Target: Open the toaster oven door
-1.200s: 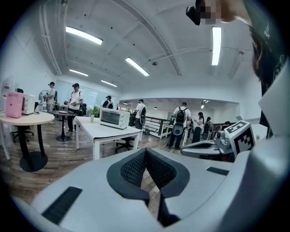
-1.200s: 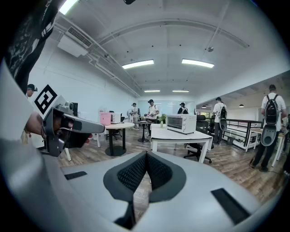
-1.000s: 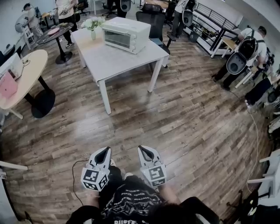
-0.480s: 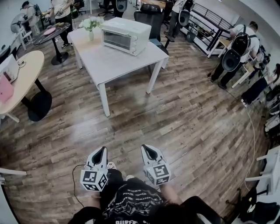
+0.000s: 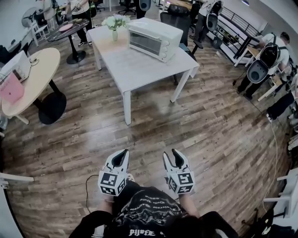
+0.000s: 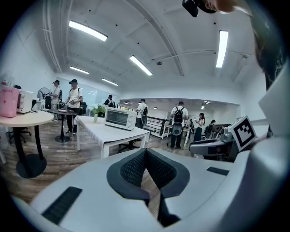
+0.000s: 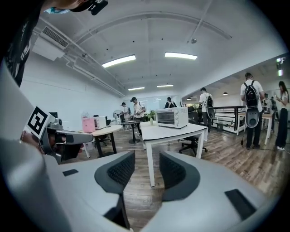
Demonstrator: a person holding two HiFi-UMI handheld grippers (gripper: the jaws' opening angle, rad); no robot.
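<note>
The white toaster oven (image 5: 155, 33) stands with its door closed at the far end of a white table (image 5: 139, 69), well ahead of both grippers. The same oven (image 6: 120, 118) shows small in the left gripper view, and the oven (image 7: 171, 117) is also small in the right gripper view. My left gripper (image 5: 124, 154) hangs over the wood floor with its pads pressed together and nothing in them. Beside it, my right gripper (image 5: 171, 154) has just been opening its jaws; a clear gap shows between its pads (image 7: 174, 171), with nothing in it.
A vase of flowers (image 5: 114, 23) stands on the white table beside the oven. A round wooden table (image 5: 32, 74) with a pink bag (image 5: 10, 88) is at the left. A black chair (image 5: 179, 11) sits behind the table. People with backpacks (image 5: 260, 69) stand at the right.
Both grippers have moved forward across the floor, and the table with the oven looks nearer. The right gripper's jaws have gone from shut to open. The left stays shut.
</note>
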